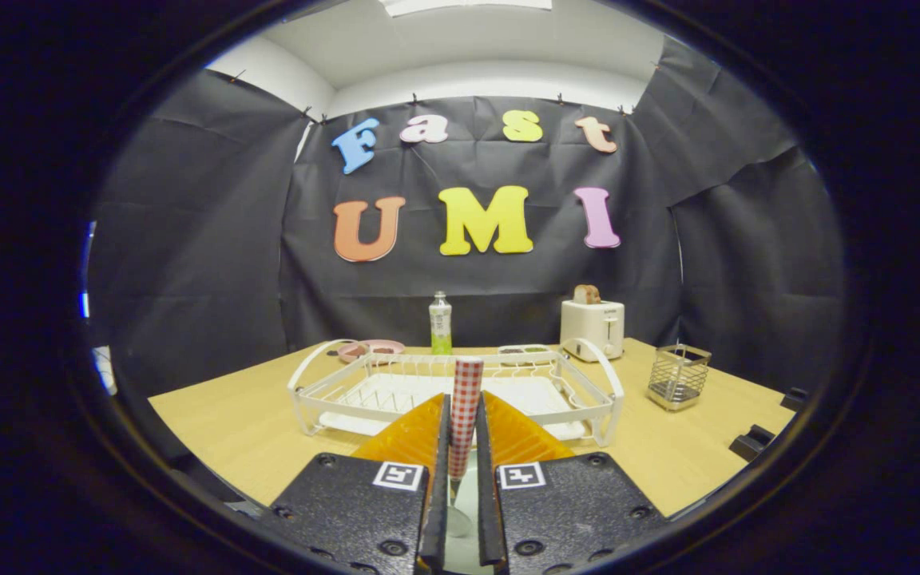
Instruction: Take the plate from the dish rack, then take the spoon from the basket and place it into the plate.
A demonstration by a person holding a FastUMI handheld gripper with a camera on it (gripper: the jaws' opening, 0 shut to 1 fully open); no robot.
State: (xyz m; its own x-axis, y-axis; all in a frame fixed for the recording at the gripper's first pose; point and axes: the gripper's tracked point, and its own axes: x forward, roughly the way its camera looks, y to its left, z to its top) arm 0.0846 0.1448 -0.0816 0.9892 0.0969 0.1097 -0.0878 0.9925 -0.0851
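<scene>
The spoon (pixel 464 415) is seen between the two fingers of the gripper (pixel 460 415), held nearly upright with its red-and-white checked handle rising above the fingertips and its bowl hanging low between the finger bases. The jaws are drawn almost together, with only the narrow handle between them, and both fingers are pressed against it. A pale surface is glimpsed below the spoon bowl, in the slot between the finger bases; whether it is the plate cannot be told.

Just beyond the fingers, a white wire dish rack (pixel 588 383) with looped end handles is set on a light wooden table (pixel 228 423); its tray is seen through the wires. To the right of the rack, and apart from it, a small metal wire basket (pixel 677 375) stands on the tabletop. Behind the rack, a clear bottle (pixel 440 323) with green liquid is placed near the middle of the table's far edge, a pink dish (pixel 372 348) is seen to its left, and a small container (pixel 524 351) holding dark and green items lies to its right. Further right, a white toaster (pixel 592 327) with a slice of bread standing in its slot is set at the back of the table.

The table is enclosed on three sides by black cloth walls (pixel 188 263), above which a white ceiling is visible. Two dark blocks (pixel 751 442) are seen at the table's right edge.
</scene>
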